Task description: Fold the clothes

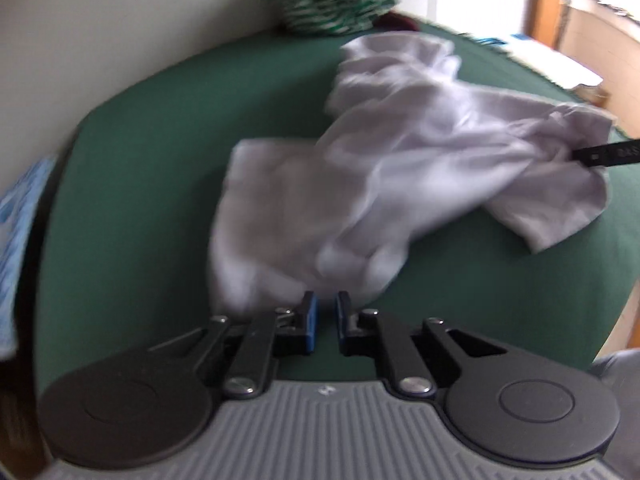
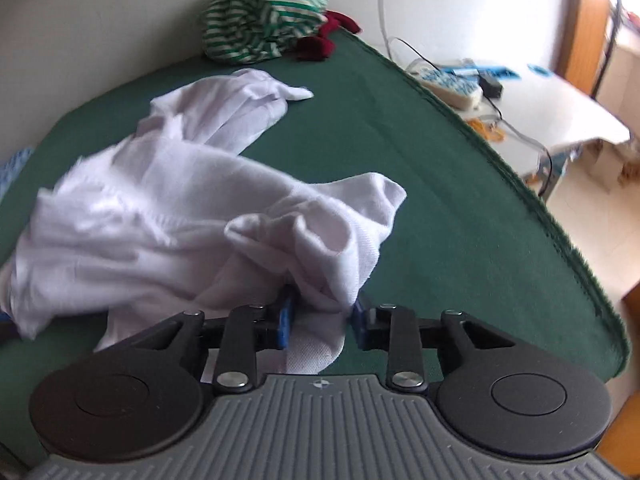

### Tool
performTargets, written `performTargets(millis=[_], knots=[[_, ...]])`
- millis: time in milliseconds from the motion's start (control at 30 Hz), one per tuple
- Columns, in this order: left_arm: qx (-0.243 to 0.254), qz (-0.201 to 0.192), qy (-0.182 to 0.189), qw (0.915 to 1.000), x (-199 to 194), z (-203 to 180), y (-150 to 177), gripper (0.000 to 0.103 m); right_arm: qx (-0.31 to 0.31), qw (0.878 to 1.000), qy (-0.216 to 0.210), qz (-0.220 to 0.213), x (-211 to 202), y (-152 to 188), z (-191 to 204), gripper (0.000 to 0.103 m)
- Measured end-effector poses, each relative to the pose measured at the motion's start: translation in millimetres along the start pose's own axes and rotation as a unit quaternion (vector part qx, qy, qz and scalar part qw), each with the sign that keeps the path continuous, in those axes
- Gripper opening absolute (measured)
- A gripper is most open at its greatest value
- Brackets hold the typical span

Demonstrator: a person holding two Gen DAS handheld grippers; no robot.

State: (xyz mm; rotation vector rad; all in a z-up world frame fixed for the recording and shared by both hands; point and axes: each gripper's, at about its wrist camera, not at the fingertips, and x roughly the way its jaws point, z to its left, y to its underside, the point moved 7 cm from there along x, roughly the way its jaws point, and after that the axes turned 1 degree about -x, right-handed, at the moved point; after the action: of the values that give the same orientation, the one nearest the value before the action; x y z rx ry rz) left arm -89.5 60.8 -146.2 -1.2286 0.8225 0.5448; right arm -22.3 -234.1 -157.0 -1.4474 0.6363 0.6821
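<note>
A crumpled white garment (image 1: 400, 152) lies on the green-covered surface (image 1: 140, 200). My left gripper (image 1: 326, 316) hovers at the garment's near edge. Its blue pads stand a narrow gap apart, and only green cover shows between them. In the right wrist view my right gripper (image 2: 322, 320) has a bunch of the white garment (image 2: 160, 208) between its blue pads, and the cloth presses against both. In the left wrist view a black finger (image 1: 600, 156) of the right gripper sits in the garment's far right corner, with fabric gathered around it.
A green-and-white striped garment (image 2: 260, 16) and a dark red item (image 2: 324, 40) lie at the far edge by the white wall. Right of the green cover's edge (image 2: 520, 188) stands a white table (image 2: 560, 112) with a power strip (image 2: 452, 84) and cables. Blue patterned fabric (image 1: 20, 240) lies at the left.
</note>
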Motion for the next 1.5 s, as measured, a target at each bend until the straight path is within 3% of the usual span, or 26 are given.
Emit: performTargets(millis=[67, 133, 200, 267, 300, 367, 433, 500, 533, 667, 700, 733, 800, 900, 967, 1033, 1067, 1133, 1167, 1200, 1300, 1367, 1400, 1433, 1500], knots=[[0.002, -0.021, -0.021, 0.9995, -8.0, 2.1, -3.2, 0.015, -0.019, 1.000, 0.006, -0.011, -1.8, 2.8, 3.5, 0.034], [0.019, -0.054, -0.026, 0.9980, -16.5, -2.8, -17.9, 0.035, -0.016, 1.000, 0.004, -0.025, -1.8, 3.7, 2.4, 0.033], [0.047, -0.094, -0.020, 0.9943, -21.5, -14.8, -42.2, 0.077, -0.019, 0.999, 0.003, -0.038, -1.3, 4.4, 2.3, 0.033], [0.085, -0.128, -0.010, 0.9881, -20.1, -30.6, -66.4, 0.095, -0.021, 0.999, 0.003, -0.047, -1.5, 5.7, 2.1, 0.032], [0.107, -0.140, -0.006, 0.9843, -16.2, -39.7, -78.0, 0.096, -0.021, 0.999, 0.003, -0.050, -1.5, 6.1, 2.0, 0.032], [0.157, -0.150, 0.008, 0.9762, -5.0, -60.7, -98.0, 0.093, -0.019, 0.998, 0.002, -0.054, -1.3, 5.8, 1.8, 0.031], [0.207, -0.121, 0.009, 0.9709, 18.7, -80.1, -102.5, 0.069, -0.018, 0.999, -0.003, -0.048, -0.8, 4.2, 1.0, 0.030], [0.245, -0.087, 0.004, 0.9656, 42.3, -94.8, -101.8, 0.026, -0.013, 0.999, -0.009, -0.041, -1.4, 2.1, -1.5, 0.021], [0.251, -0.073, -0.001, 0.9653, 51.4, -97.3, -97.6, 0.019, -0.003, 0.999, -0.011, -0.040, -3.5, 1.0, -5.6, 0.015], [0.214, -0.078, -0.016, 0.9736, 41.6, -85.6, -76.6, 0.011, 0.036, 0.997, 0.002, -0.063, -21.8, 1.3, -28.6, 0.010], [0.197, -0.079, -0.020, 0.9770, 33.4, -80.4, -71.2, 0.010, 0.040, 0.997, 0.015, -0.069, -26.9, 2.8, -35.1, 0.008], [0.177, -0.082, -0.018, 0.9806, 23.4, -72.8, -66.9, 0.009, 0.047, 0.996, 0.033, -0.074, -32.5, 3.5, -42.6, 0.000], [0.137, -0.090, -0.015, 0.9864, 2.0, -54.3, -59.5, 0.000, 0.069, 0.991, 0.074, -0.089, -45.8, 2.2, -59.0, 0.000], [0.100, -0.092, -0.047, 0.9896, -18.4, -18.1, -54.9, 0.000, 0.101, 0.985, 0.078, -0.114, -60.9, -9.5, -76.1, 0.000], [0.083, -0.089, -0.048, 0.9914, -24.7, 5.6, -53.9, 0.000, 0.105, 0.986, 0.036, -0.121, -61.0, -23.7, -68.3, 0.012], [0.074, -0.090, -0.055, 0.9917, -29.0, 16.8, -51.5, 0.010, 0.104, 0.986, -0.006, -0.128, -60.7, -36.9, -56.9, 0.042], [0.067, -0.096, -0.056, 0.9914, -31.4, 18.5, -51.8, 0.012, 0.088, 0.988, -0.025, -0.128, -58.2, -41.1, -42.6, 0.044], [0.063, -0.107, -0.042, 0.9914, -34.7, 11.4, -53.8, 0.038, 0.034, 0.990, -0.050, -0.125, -51.0, -45.2, -8.6, 0.043], [0.069, -0.116, -0.032, 0.9903, -32.6, 2.3, -56.4, 0.059, -0.002, 0.991, -0.052, -0.122, -46.7, -44.6, 8.1, 0.043], [0.076, -0.126, -0.023, 0.9889, -30.0, -7.3, -59.3, 0.070, -0.037, 0.991, -0.048, -0.120, -41.8, -43.2, 22.3, 0.043], [0.110, -0.126, -0.023, 0.9856, -12.4, -31.8, -63.2, 0.074, -0.117, 0.987, -0.007, -0.108, -20.1, -35.6, 43.5, 0.041], [0.119, -0.114, -0.019, 0.9862, 4.0, -41.5, -65.1, 0.074, -0.130, 0.988, 0.019, -0.083, -3.2, -29.9, 39.0, 0.029], [0.116, -0.104, -0.019, 0.9876, 14.3, -42.8, -66.0, 0.074, -0.117, 0.990, 0.020, -0.073, -0.2, -28.1, 32.0, 0.007], [0.114, -0.094, -0.023, 0.9888, 24.7, -42.9, -65.6, 0.072, -0.095, 0.993, 0.014, -0.070, -1.6, -26.8, 22.9, 0.003], [0.113, -0.074, -0.033, 0.9903, 44.1, -42.5, -63.4, 0.054, -0.062, 0.996, 0.008, -0.070, -7.5, -24.9, 7.2, 0.002]])
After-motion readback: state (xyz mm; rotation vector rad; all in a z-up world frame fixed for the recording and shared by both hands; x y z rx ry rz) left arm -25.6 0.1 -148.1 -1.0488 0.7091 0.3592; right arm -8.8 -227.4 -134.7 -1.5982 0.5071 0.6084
